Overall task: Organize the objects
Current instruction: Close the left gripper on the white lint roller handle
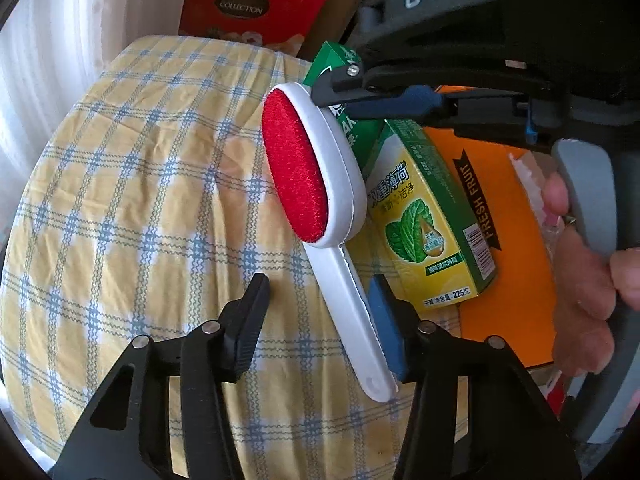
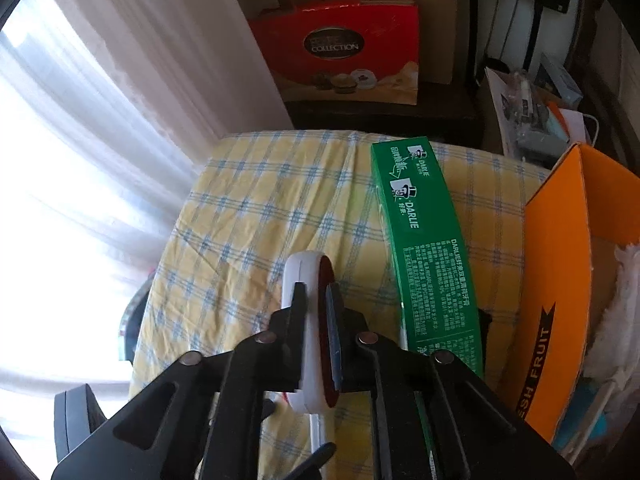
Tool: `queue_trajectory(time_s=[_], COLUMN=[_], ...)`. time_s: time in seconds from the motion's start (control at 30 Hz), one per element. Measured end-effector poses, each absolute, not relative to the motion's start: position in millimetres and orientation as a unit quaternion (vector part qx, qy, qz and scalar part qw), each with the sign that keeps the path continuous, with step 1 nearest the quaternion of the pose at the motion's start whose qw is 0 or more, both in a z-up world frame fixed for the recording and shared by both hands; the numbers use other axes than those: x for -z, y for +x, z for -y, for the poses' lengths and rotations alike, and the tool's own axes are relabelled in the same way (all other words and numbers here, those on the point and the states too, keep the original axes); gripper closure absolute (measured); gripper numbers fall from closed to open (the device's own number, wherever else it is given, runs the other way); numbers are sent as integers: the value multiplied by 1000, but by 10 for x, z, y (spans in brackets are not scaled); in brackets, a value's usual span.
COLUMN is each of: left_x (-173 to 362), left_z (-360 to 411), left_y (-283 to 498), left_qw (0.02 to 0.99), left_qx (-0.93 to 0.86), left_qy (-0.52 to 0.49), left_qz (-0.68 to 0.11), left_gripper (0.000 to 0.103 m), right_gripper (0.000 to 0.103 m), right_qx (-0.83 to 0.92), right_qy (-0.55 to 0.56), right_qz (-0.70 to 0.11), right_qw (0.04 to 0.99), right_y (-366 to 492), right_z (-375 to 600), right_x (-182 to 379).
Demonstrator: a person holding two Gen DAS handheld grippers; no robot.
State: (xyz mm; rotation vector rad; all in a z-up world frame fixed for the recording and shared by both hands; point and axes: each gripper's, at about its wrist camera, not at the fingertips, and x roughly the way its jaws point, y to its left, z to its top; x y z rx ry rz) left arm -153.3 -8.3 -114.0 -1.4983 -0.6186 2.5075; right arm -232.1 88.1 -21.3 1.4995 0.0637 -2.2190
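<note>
Your right gripper (image 2: 316,304) covers the middle of the lint brush (image 2: 306,280) in the right wrist view, leaving only its white top and a sliver of handle below, while the toothpaste box (image 2: 424,240) runs down behind the gripper so its lower end is lost. In the left wrist view, the brush head (image 1: 296,168) and the other gripper (image 1: 344,92) block the upper half of the toothpaste box (image 1: 428,216). The orange box (image 2: 560,280) is cut by the right edge, its lettering partly hidden, and the white fluffy contents (image 2: 620,300) are too blurred for you to identify.
</note>
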Motion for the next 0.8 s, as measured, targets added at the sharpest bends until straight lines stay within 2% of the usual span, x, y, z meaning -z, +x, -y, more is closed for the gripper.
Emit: queue_trajectory(time_s=[0.1,0.2,0.27,0.6,0.63,0.7,0.8], left_x=[1152,1165,1174,1202,1206,1213,1217], left_z=[80,91,95,54,46,30,6], left_y=[-1544,-1552,-1558,-1593,-1598,-1609,-1624], left_qw=[79,80,79,78,78,78,79], left_qx=[-837,-836,-835,-837,-837,-838,-837], left_qy=[-501,-500,-500,-498,-499,-499,-501], left_qz=[206,212,215,212,210,207,206], left_gripper=[55,57,57,56,56,56,57], right_gripper=[66,57,56,57,59,72,74], right_qx=[806,795,791,779,779,777,780], right_qy=[545,553,555,566,567,570,568], right_qz=[-28,-36,-34,-48,-50,-36,-13], right_qw=[230,247,255,265,263,265,262], right_y=[-2310,-2291,-2276,-2240,-2244,-2254,-2265], right_z=[-889,-855,-842,-760,-766,-807,-900], right_x=[227,283,323,441,461,487,478])
